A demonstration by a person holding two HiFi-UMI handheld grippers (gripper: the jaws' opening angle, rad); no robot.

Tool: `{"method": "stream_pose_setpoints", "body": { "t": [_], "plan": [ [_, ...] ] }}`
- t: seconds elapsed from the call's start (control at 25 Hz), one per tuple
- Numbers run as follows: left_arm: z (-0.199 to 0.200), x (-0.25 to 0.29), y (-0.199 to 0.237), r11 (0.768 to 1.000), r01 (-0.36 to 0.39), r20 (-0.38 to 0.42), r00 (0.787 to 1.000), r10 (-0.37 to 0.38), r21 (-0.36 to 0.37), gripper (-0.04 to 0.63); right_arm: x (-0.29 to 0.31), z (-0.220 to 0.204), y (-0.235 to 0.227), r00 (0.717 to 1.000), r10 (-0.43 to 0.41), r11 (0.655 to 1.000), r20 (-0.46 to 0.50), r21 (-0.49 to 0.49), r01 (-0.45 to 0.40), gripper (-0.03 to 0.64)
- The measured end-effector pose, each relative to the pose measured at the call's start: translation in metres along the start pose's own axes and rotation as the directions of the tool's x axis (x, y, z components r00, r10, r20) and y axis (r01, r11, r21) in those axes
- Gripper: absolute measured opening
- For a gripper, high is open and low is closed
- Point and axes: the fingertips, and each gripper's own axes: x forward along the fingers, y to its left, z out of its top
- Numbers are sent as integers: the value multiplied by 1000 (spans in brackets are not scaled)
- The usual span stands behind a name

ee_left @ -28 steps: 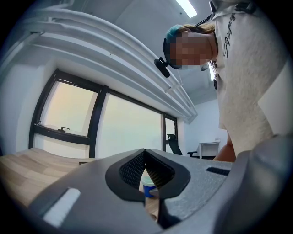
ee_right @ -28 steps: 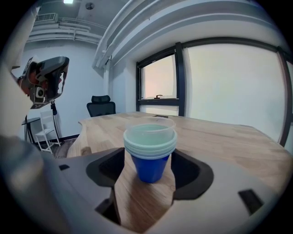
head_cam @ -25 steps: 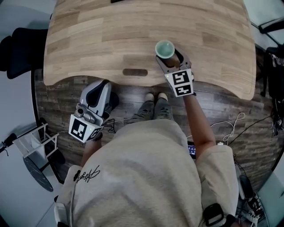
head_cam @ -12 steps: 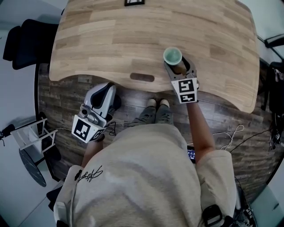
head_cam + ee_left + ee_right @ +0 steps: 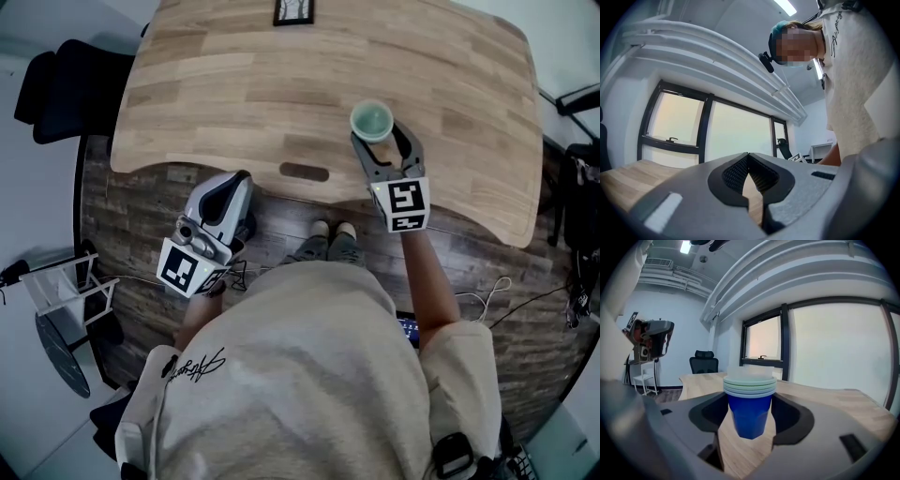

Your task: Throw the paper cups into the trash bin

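Looking at head view: paper cups (image 5: pixel 371 120) stacked upright on worktop (image 5: pixel 234 84) near front edge, R tongs (image 5: pixel 382 136) straddling them. L tongs (image 5: pixel 230 187) off the edge, over floor (image 5: pixel 122 216). L gripper view: tips together, empty. R gripper view: jaws apart, blue-bottomed stack betw pads (image 5: pixel 710 416).

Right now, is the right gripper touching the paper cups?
Cannot tell. In the right gripper view the paper cups stand between the jaws of the right gripper; neither gap nor contact shows plainly.
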Motion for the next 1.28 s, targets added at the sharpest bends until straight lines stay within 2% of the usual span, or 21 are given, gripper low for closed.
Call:
{"method": "stream_pose_setpoints", "body": {
  "t": [0.68, 1.28],
  "plan": [
    [9, 16, -4, 1000, 7, 44, 999, -7, -2, 5, -25, 69, 6, 995, 17, 1000, 102, -22, -15, 290],
    [14, 33, -8, 999, 48, 39, 998, -49, 11, 5, -40, 124, 11, 984, 51, 999, 170, -19, -49, 290]
  ]
}}
